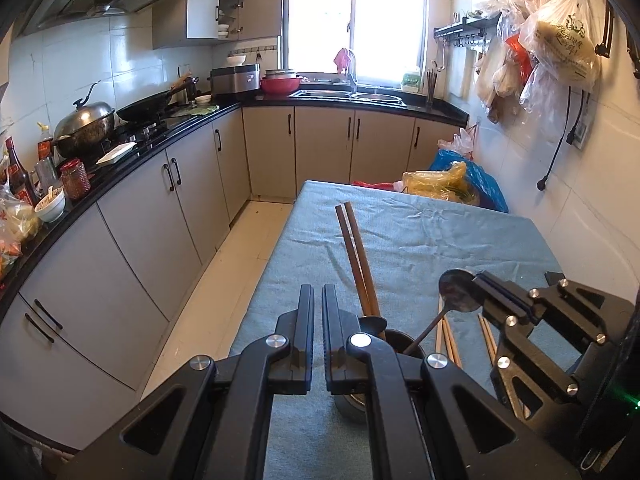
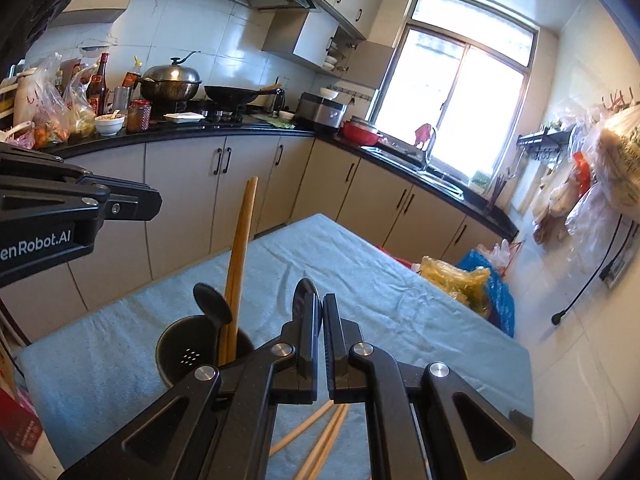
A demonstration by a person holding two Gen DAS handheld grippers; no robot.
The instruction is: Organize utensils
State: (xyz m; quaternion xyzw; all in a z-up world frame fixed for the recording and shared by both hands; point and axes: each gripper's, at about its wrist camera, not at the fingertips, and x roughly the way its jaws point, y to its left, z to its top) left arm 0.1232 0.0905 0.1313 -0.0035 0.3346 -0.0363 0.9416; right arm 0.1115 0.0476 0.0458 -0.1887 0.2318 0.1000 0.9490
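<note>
In my right wrist view, the holder [image 2: 188, 354] stands on the cloth-covered table [image 2: 420, 320] at lower left of the frame, with a pair of chopsticks [image 2: 240, 256] and a spoon [image 2: 212, 304] upright in it. More chopsticks [image 2: 316, 440] lie on the table at bottom centre, under my right claw [image 2: 321, 304]. My left claw [image 2: 132, 202] sits at left of the frame, above the holder. The counter [image 2: 224, 130] runs behind the table.

In my left wrist view, my right claw [image 1: 478, 278] pinches a second spoon [image 1: 456, 288] at right of the frame.
</note>
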